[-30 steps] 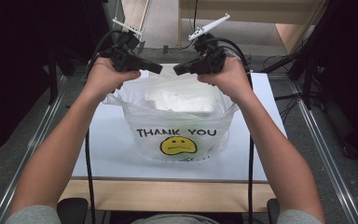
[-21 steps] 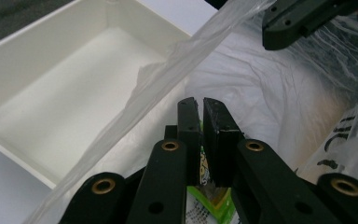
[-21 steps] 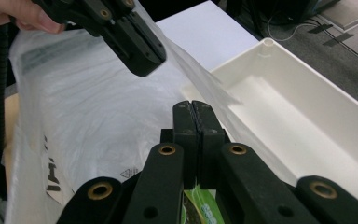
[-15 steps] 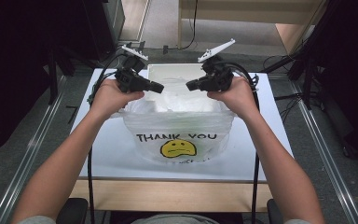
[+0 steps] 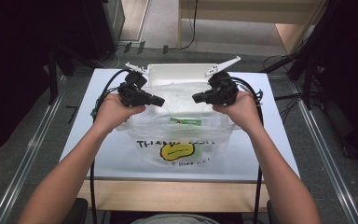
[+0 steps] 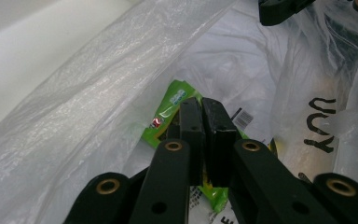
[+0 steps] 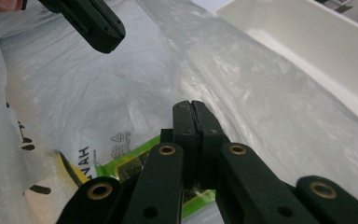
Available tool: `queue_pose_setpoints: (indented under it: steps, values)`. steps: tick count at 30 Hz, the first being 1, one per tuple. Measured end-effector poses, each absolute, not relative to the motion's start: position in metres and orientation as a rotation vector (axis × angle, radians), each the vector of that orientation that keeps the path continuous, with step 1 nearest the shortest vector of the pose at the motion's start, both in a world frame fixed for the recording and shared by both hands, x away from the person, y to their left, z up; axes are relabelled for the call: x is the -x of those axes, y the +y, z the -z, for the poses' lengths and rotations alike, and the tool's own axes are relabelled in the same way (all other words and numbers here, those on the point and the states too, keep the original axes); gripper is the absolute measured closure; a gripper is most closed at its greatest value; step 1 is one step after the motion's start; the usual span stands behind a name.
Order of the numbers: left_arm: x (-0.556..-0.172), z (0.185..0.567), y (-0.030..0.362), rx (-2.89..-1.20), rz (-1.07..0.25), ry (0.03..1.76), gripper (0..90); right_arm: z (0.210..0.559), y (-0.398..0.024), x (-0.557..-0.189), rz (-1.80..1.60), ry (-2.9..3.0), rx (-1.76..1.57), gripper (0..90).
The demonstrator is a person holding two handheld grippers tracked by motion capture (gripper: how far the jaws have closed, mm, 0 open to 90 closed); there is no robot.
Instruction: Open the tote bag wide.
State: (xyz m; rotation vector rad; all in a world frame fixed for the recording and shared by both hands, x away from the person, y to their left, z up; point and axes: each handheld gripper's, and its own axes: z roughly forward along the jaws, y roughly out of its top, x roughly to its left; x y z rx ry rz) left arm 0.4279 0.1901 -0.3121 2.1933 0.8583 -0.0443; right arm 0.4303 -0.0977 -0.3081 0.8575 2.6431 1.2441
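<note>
Thin plastic bag at counter centre: limp, slippery, light, tears easily. Green packet inside. Left gripper at 10 o'clock, right gripper at 2; both jaws together, apparently pinching bag rim – best hold there

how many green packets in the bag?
1 seen: a green packet lying inside the plastic bag, between the two grippers. More may be hidden under the crumpled film.

The white-topped desk carries a clear plastic bag at its middle and a white box against its far edge, just behind the bag.
</note>
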Motion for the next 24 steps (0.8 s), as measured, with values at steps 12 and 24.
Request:
queue_pose_setpoints:
  steps: [12, 24]
  values:
    - [-0.417, 0.335, 0.193, -2.173, 0.043, 0.873, 90.0, 0.331, -0.111, -0.425, -1.210, 2.652, -0.945, 90.0]
    - [-0.418, 0.359, 0.195, -2.173, 0.028, 0.907, 90.0, 0.354, -0.122, -0.426, -1.216, 2.635, -1.007, 90.0]
